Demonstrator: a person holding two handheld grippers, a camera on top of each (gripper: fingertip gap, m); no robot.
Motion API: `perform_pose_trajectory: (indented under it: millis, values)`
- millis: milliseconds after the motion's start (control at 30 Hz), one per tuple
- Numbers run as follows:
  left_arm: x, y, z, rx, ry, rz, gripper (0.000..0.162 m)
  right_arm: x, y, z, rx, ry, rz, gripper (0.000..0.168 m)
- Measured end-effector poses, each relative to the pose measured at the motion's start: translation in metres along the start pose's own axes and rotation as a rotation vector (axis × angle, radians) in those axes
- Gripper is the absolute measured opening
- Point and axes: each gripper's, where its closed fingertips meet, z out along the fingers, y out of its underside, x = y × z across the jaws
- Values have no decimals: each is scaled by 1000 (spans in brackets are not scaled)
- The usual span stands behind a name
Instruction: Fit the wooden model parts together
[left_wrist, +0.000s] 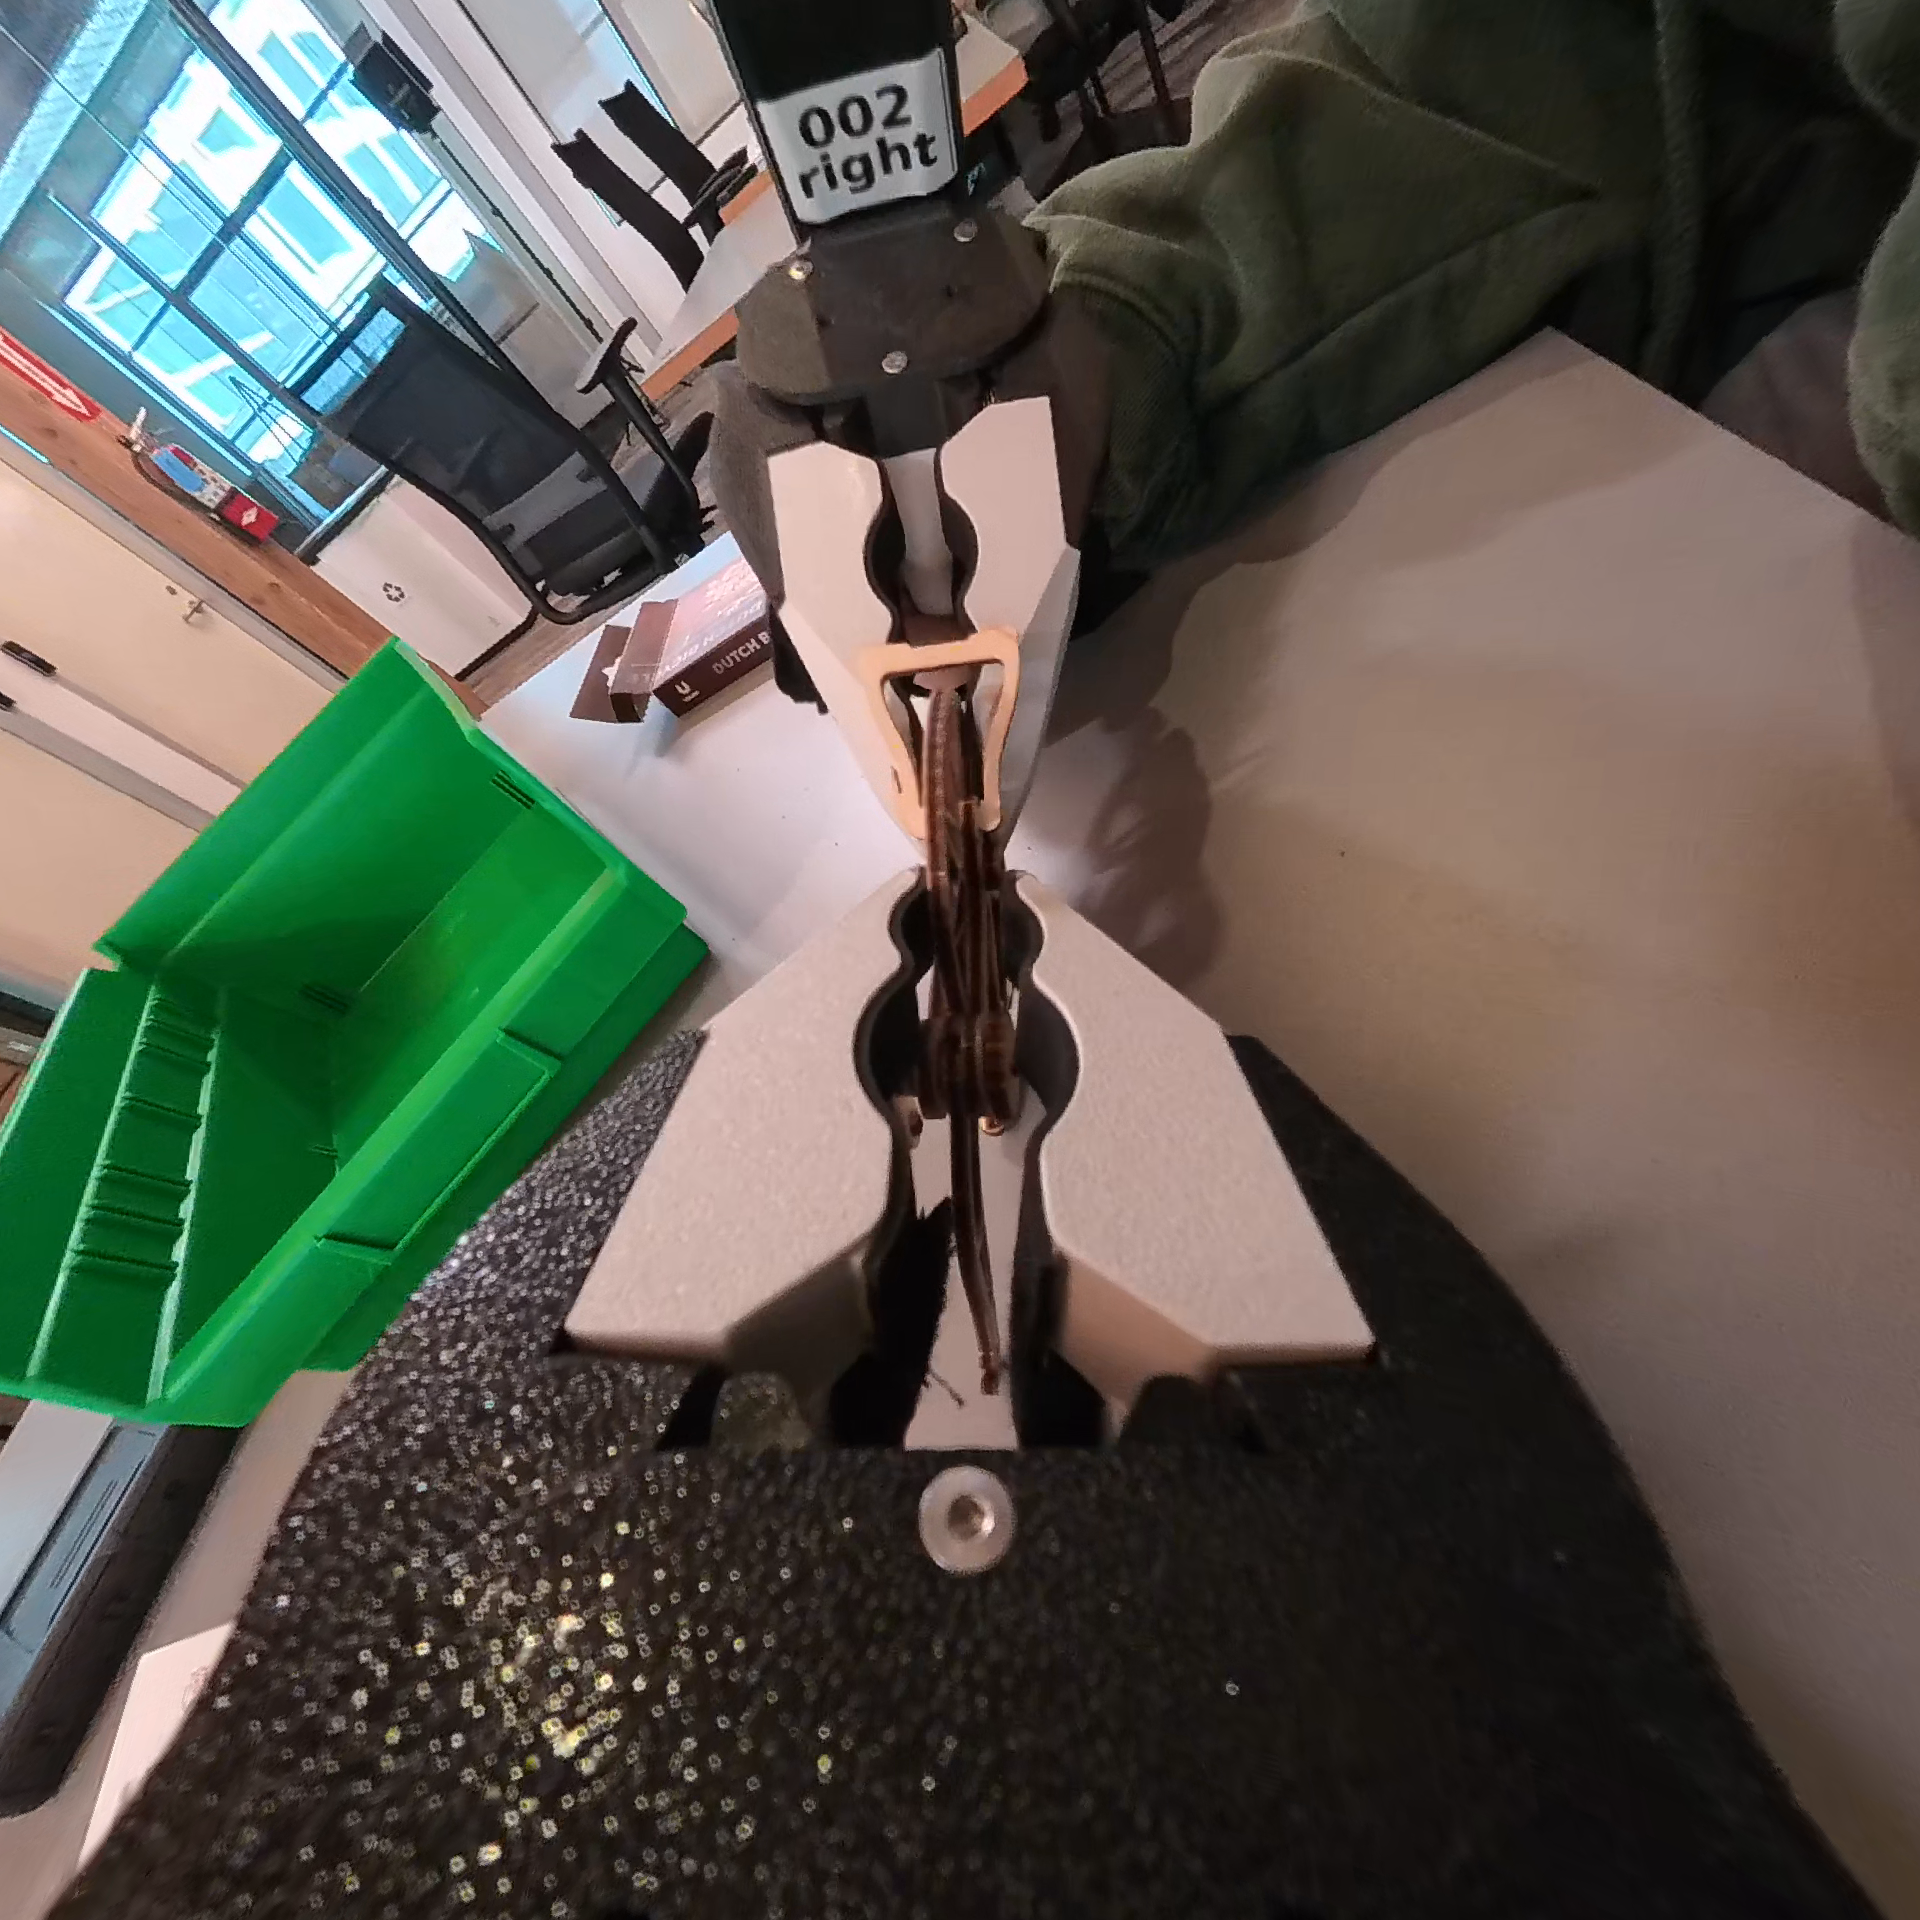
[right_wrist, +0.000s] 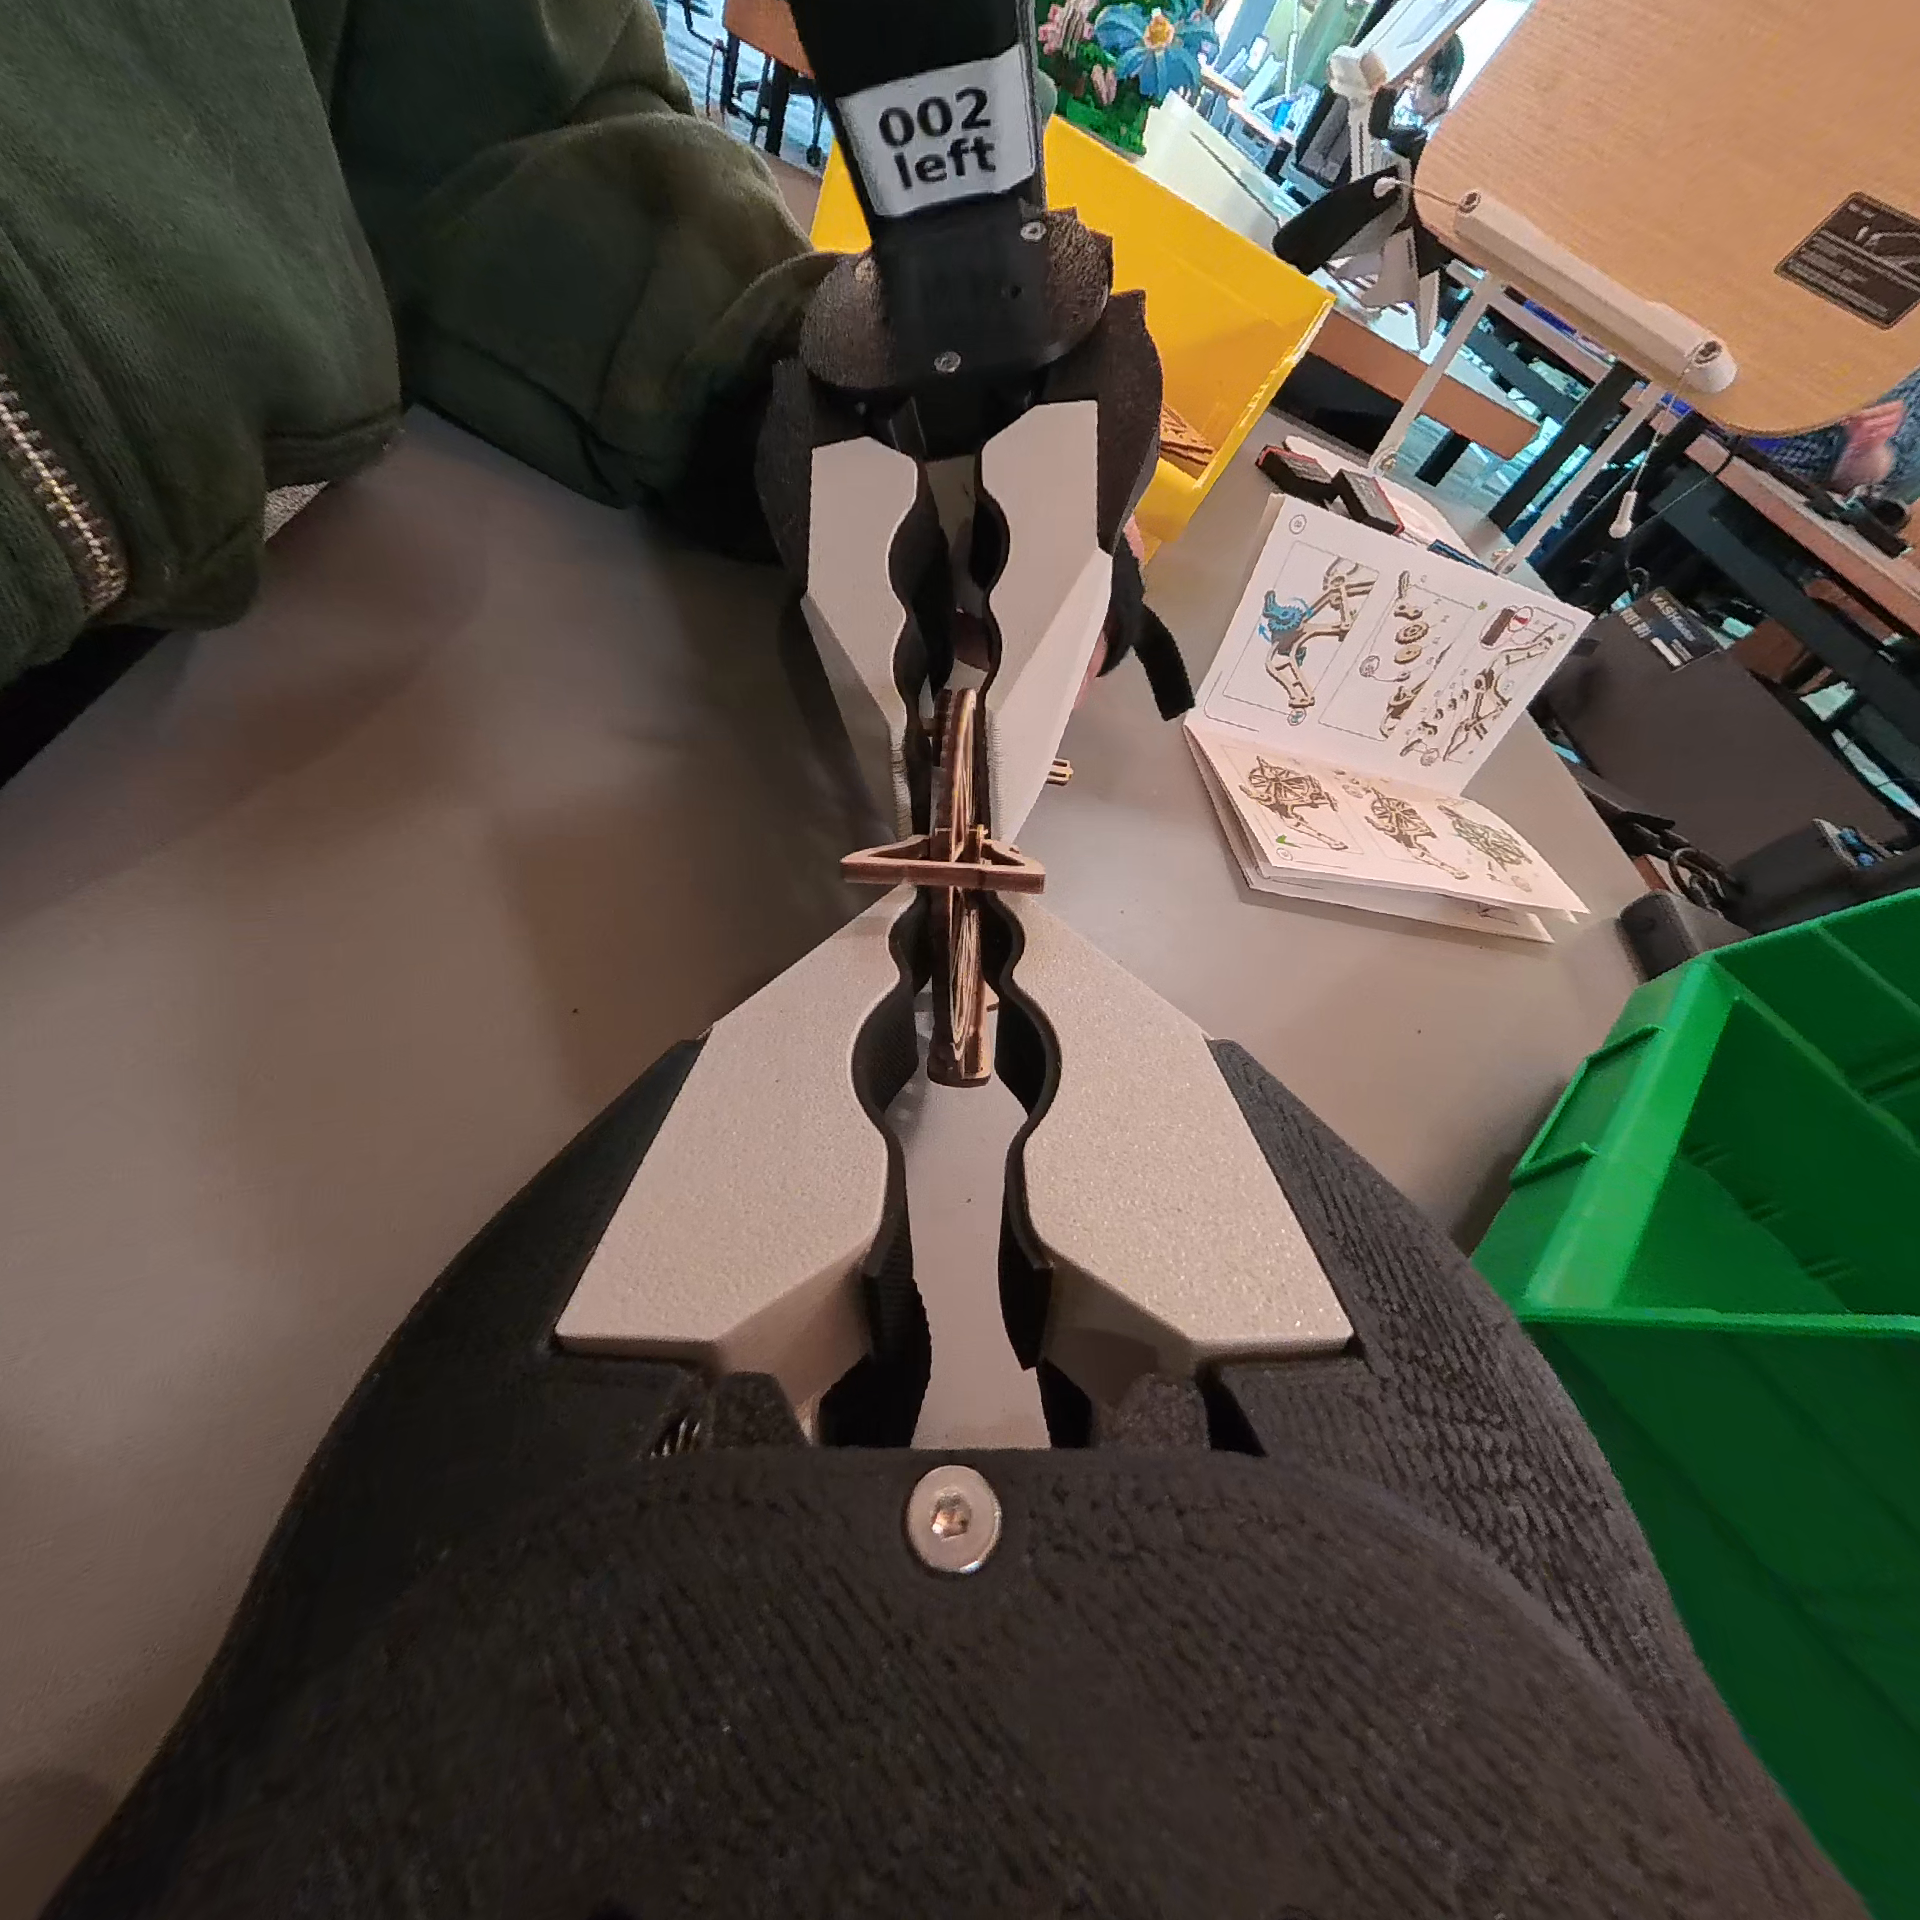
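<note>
In the left wrist view, my left gripper (left_wrist: 966, 883) is shut on a dark wooden wheel assembly (left_wrist: 961, 997), seen edge-on between its fingers. My right gripper (left_wrist: 940, 629) faces it from above, shut on a pale wooden fork frame (left_wrist: 940, 717) whose two legs straddle the wheel's rim. In the right wrist view, my right gripper (right_wrist: 951, 896) holds the fork frame (right_wrist: 940, 871) crosswise at its tips. The wheel (right_wrist: 956, 966) passes through it into the gap between the fingers. The left gripper (right_wrist: 954, 821) grips the wheel's far side. Both grippers are held above the grey table (right_wrist: 364, 883).
A green bin (left_wrist: 364, 987) stands by the left gripper and also shows in the right wrist view (right_wrist: 1714, 1143). A yellow bin (right_wrist: 1195, 312) and an open instruction booklet (right_wrist: 1392, 727) lie beyond. A brown box (left_wrist: 717, 644) sits on the table. Green sleeves (left_wrist: 1351, 260) flank the grippers. My left and right fingertips are right by each other.
</note>
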Motion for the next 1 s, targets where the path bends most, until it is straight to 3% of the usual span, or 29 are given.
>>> perform_pose_trajectory:
  millis: [533,667,1000]
  values:
    - [-1,2,0,-17,-12,-1,9,1,1,1,-14,12,-5,6]
    - [0,2,1,-17,-20,25,9,-2,3,2,-31,4,-49,21]
    - [1,1,1,-2,-21,16,9,-1,2,3,-72,83,-203,9]
